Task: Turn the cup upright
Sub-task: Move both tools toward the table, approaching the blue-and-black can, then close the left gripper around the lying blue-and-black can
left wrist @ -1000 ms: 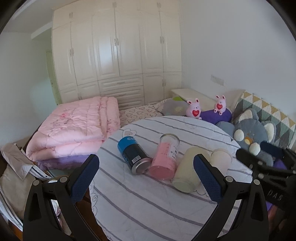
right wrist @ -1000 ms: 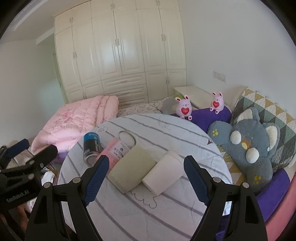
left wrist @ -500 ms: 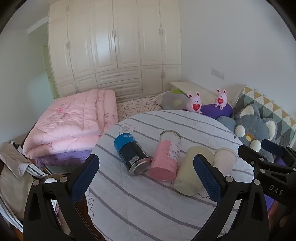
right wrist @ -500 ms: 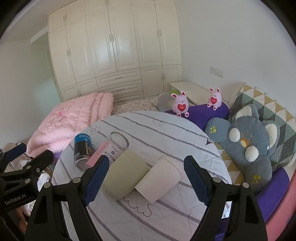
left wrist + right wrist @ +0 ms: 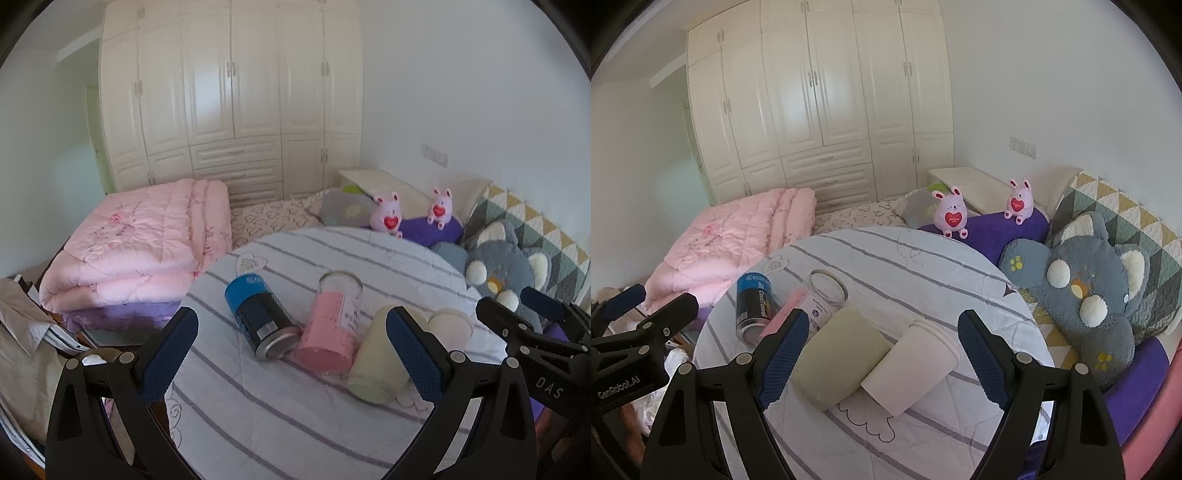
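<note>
Between wide right gripper (image 5: 879,354) jaws: white paper cup (image 5: 916,365) on its side. Close across its wall, then tip upright.

Soft even daylight, slightly blurred, fisheye-bent edges, dark vignetted corners

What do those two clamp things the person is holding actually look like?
Both are black plastic two-finger grippers with silver rivets at the joints. Each finger ends in a dark blue, cross-hatched textured pad. The left gripper bears white "GenRobot.AI" lettering on its body, seen from the right camera; the right gripper shows "DAS" from the left camera. No cables or sleeves are visible.
</note>
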{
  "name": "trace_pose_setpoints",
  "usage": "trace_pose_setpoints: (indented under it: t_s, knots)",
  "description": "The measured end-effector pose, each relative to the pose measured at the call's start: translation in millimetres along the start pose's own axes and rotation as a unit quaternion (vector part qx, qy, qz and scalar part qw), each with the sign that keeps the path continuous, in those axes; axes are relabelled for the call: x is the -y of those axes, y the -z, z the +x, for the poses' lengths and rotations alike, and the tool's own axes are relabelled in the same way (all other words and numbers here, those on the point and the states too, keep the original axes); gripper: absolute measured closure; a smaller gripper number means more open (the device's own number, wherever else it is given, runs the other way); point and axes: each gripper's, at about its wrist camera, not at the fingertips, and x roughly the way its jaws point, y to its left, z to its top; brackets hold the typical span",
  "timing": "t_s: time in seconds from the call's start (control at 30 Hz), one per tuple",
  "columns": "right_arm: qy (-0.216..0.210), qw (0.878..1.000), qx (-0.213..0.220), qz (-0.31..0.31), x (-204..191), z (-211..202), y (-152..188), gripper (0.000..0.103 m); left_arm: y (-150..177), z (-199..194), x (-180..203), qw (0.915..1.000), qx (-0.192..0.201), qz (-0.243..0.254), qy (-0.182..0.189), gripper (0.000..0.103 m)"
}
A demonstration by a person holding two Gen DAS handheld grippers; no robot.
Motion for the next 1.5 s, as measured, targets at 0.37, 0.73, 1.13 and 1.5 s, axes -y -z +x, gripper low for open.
trace_pose_setpoints:
  t_s: [0.37, 0.73, 1.13, 1.5]
  knots:
    - [0.0, 0.998, 0.052, -0.033, -13, -5, 0, 0.019, -2, -6, 3, 0.9989, 0.045, 0.006, 0.014, 0.0]
    - [0.017, 0.999, 0.043, -0.011, 2, 0, 4, 0.019, -3, 7, 9, 0.9982, 0.034, 0.01, 0.05, 0.0]
    - [0.021, 1.0, 0.019, -0.002, 12, 13, 5, 0.019, -4, 34, 3, 0.9976, -0.027, 0.012, 0.062, 0.0]
    - [0.015, 1.0, -0.011, -0.001, 13, 37, 4, 0.019, -8, 90, -24, 0.9888, -0.138, -0.039, 0.041, 0.0]
